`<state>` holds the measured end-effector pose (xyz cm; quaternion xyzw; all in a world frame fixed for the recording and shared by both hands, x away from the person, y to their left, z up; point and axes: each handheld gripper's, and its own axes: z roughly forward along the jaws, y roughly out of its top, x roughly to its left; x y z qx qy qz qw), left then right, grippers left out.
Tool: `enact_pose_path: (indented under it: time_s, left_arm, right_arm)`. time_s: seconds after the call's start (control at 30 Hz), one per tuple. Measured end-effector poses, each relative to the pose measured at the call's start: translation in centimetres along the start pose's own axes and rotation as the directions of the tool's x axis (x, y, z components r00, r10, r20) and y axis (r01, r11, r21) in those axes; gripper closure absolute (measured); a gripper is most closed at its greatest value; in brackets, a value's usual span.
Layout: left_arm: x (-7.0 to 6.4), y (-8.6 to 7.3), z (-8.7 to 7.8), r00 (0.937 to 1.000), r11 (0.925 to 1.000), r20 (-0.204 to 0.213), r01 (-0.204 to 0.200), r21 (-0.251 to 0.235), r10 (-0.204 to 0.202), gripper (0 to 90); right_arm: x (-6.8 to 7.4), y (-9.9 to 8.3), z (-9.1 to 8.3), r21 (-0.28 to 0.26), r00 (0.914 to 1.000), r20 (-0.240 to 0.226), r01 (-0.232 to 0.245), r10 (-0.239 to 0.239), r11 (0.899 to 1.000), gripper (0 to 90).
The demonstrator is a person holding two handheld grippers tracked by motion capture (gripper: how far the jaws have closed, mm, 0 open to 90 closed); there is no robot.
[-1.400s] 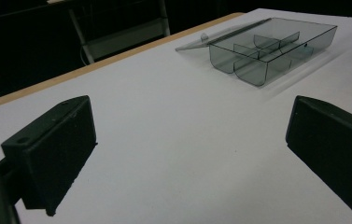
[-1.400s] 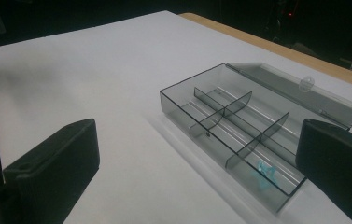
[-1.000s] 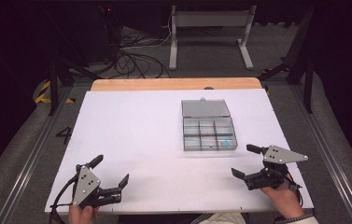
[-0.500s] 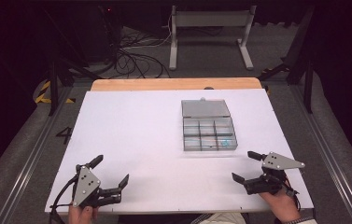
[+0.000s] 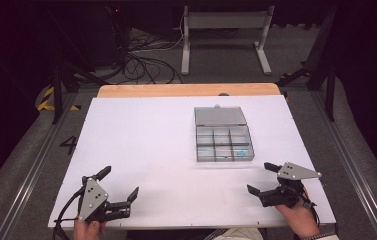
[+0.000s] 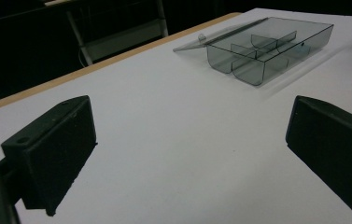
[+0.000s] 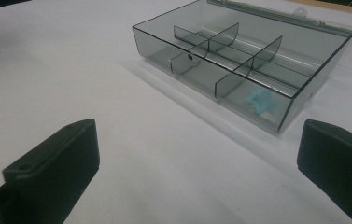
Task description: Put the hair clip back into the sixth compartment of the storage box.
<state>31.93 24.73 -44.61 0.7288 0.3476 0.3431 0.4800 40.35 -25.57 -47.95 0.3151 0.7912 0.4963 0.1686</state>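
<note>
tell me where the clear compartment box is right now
In the high view the clear compartment box sits right of centre on the white table, lid open toward the far edge. It lies just ahead of the right claw, untouched, with a small blue piece inside.

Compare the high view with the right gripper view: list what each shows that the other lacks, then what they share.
High view alone: the left gripper and right gripper, both open near the table's near edge, the person's hands, the floor cables and a metal stand.

Right gripper view alone: a close look into the box, where a small light blue piece lies in a corner compartment.

Both: the white table and the clear compartment box, lid open.
</note>
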Motion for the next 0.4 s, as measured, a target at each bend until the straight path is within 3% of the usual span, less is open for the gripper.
enact_pose_path:
  time_s: [0.4]
  left_arm:
    - [0.12,-0.05,0.05,1.0,1.0,-0.005,0.003,0.0,-0.003,2.4]
  right_arm:
    - [0.15,0.3,-0.18,0.017,0.9998,0.005,0.017,-0.017,1.0,0.1]
